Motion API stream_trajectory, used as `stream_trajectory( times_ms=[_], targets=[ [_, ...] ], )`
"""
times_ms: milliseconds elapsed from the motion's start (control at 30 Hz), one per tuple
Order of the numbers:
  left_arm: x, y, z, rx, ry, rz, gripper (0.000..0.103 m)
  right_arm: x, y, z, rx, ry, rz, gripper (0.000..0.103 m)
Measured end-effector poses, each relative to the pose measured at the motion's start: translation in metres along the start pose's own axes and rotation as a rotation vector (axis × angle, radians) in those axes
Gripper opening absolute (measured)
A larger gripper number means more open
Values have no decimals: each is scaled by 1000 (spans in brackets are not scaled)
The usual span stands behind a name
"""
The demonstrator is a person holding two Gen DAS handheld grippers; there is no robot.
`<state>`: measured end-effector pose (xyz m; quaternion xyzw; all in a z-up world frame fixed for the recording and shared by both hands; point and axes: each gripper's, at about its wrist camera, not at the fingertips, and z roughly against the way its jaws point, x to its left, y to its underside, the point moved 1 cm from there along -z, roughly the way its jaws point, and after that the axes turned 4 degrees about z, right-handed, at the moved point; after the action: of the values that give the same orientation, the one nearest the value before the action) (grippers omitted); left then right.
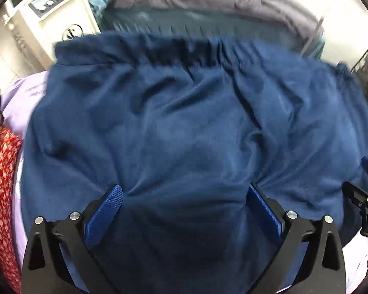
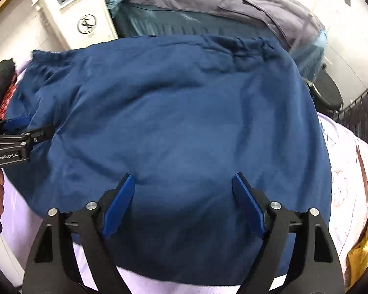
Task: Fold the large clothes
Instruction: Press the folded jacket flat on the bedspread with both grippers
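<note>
While the big blue cloth (image 2: 179, 122) lies spread on the pale purple sheet (image 2: 49, 223), both the left gripper (image 1: 184, 196) and the right gripper (image 2: 184, 186) hover over its near edge with fingers apart — so pinch that edge evenly, then lift it over slowly.

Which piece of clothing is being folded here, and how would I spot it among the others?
Start at the lilac sheet covering the surface. Spread across its middle, under both open tongs, lies the navy garment, by far the largest cloth. Unlike the grey garment piled behind it or the red floral cloth beside it, it is plain deep blue with a gathered edge.
</note>
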<state>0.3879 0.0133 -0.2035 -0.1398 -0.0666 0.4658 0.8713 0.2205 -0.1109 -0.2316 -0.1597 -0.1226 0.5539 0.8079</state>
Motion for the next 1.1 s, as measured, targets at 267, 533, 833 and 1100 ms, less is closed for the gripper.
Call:
stream_trajectory(
  times_ms=[267,533,833,1100],
  targets=[
    [-4,-14,-27,65,-26,-2,99,0,5,-37,62,39,-34,96],
    [-9,-8,-28,31,-22,-12,99,2,4,-44,76,36,-42,97],
    [16,46,48,-150,66,108,97,6,8,12,-39,-9,-63,97],
    [44,132,73,-108,-5,166,97,-23,40,41,-155,84,-48,97]
  ],
)
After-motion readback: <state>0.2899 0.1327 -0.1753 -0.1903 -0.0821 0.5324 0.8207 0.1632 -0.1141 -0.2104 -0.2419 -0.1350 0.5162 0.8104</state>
